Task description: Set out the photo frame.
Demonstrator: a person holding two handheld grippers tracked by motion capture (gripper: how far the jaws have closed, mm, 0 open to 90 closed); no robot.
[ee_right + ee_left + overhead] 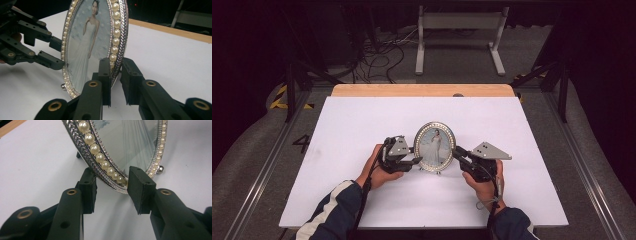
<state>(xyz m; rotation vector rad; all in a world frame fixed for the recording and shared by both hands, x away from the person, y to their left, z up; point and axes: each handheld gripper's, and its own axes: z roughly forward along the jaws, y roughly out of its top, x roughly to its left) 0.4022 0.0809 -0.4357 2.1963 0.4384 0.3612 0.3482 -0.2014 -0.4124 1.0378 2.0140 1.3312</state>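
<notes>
Black jaws of the left gripper stand partly open astride the lower rim of the oval picture frame, their pads not clearly pressing it. The right gripper clamps the opposite rim narrowly. Silver braided metal and a ring of pearl beads border a glazed bridal portrait, upright on the white table.

Oval frame top cropped; its stand perhaps hidden.
</notes>
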